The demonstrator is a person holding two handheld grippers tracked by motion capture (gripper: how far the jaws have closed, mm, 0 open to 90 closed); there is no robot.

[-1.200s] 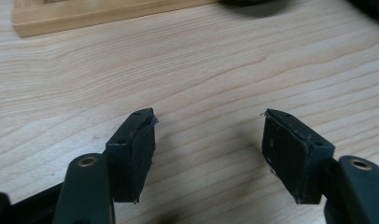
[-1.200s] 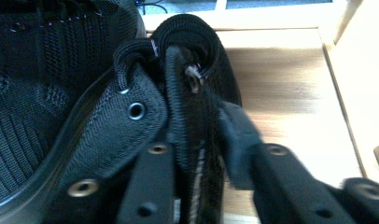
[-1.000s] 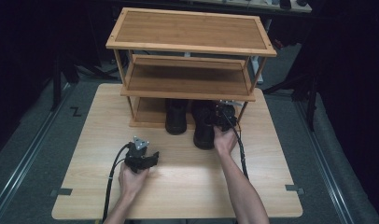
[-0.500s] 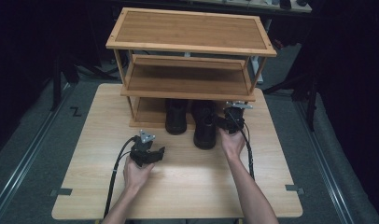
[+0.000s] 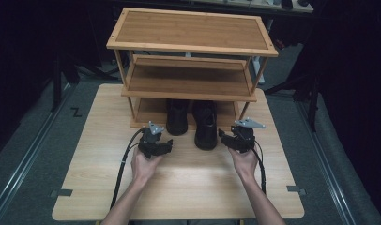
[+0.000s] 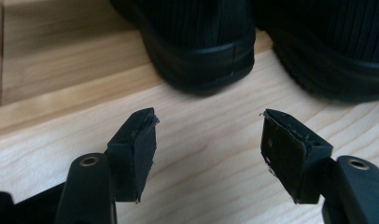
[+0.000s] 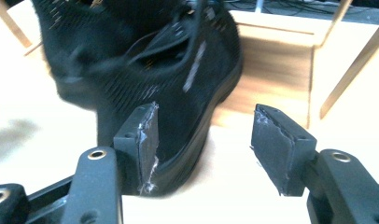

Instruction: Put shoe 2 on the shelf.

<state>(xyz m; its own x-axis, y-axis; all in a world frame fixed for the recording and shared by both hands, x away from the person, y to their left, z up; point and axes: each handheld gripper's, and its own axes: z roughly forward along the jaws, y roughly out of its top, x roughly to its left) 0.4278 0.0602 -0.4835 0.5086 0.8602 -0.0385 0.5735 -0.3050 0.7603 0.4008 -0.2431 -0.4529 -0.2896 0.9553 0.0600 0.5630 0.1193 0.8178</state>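
Two ribbed black shoes (image 5: 206, 124) (matte) — rubber-soled

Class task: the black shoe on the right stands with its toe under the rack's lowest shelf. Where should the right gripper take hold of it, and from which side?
Grip the right black shoe at its heel collar, coming in from the table's near edge. The heel points toward the person and lies clear of the wooden rack, probably narrow enough for the open right gripper.

Both hand-held grippers (image 5: 167, 146) (image 5: 222, 137) gape, right just opened.
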